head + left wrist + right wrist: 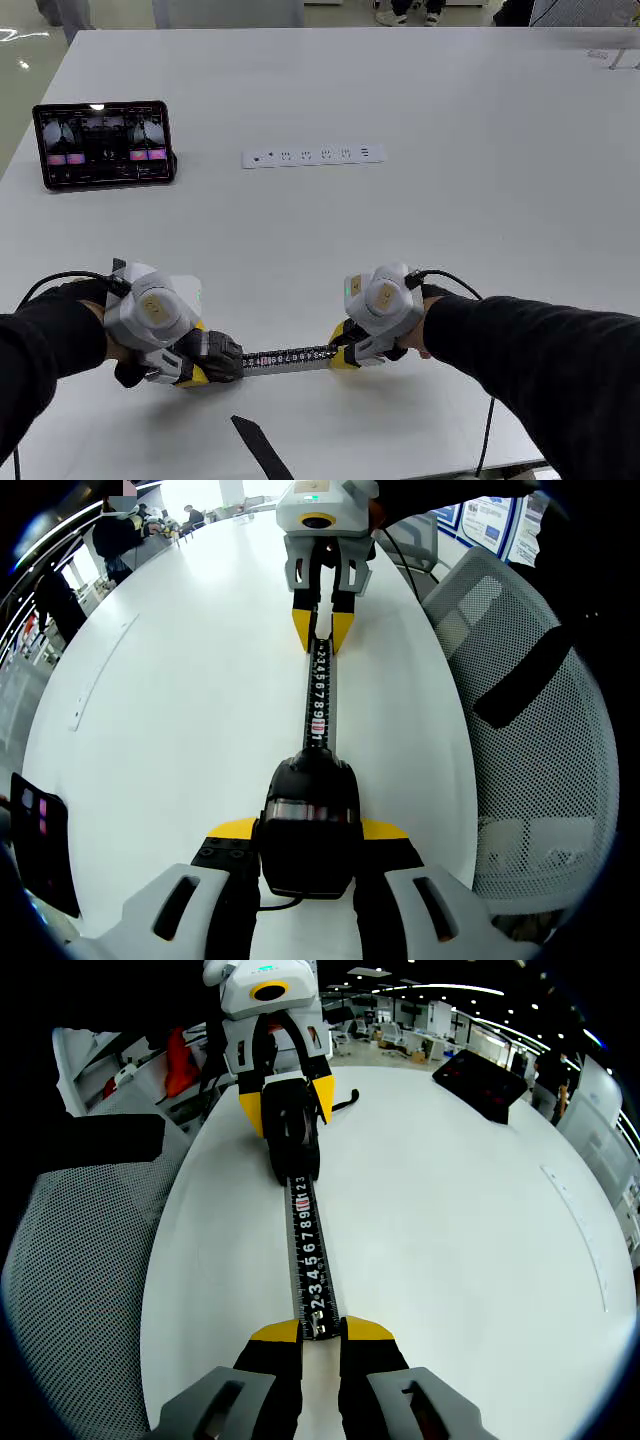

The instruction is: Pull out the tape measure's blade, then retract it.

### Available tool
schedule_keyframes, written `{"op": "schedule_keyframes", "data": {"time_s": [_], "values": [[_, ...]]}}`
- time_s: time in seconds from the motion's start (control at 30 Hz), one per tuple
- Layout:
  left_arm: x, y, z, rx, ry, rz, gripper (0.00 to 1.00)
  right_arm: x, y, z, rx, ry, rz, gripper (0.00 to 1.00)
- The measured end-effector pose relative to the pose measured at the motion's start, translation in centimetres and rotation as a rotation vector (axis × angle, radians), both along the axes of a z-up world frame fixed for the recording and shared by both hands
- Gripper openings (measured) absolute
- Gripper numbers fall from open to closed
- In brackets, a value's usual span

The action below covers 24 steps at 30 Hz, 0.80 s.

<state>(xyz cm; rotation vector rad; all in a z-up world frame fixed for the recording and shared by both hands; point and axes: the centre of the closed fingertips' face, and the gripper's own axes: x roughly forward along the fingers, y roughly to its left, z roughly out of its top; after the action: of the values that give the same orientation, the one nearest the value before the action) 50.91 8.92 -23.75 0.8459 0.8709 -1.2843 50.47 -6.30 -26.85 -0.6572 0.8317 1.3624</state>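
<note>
My left gripper (200,368) is shut on the black tape measure case (309,820), low on the white table (400,100) near its front edge. The blade (290,356) runs out of the case to the right, a short length with black numbers on it. My right gripper (320,1332) is shut on the blade's end (318,1326). In the left gripper view the blade (317,692) stretches away to the right gripper (320,630). In the right gripper view the blade (306,1255) leads back to the case (291,1130) held in the left gripper (288,1100).
A black tablet (104,143) with a lit screen lies at the far left. A white power strip (313,155) lies mid-table. A black strap (262,447) hangs at the near edge. A mesh office chair (540,750) stands beside the table.
</note>
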Motion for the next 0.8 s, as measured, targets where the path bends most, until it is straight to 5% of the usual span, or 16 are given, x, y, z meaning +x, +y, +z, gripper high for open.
{"op": "schedule_keyframes", "data": {"time_s": [0.8], "values": [[0.0, 0.0, 0.1, 0.000, -0.001, -0.001, 0.30, -0.1, -1.4, 0.1, -0.011, 0.001, -0.011, 0.09]]}}
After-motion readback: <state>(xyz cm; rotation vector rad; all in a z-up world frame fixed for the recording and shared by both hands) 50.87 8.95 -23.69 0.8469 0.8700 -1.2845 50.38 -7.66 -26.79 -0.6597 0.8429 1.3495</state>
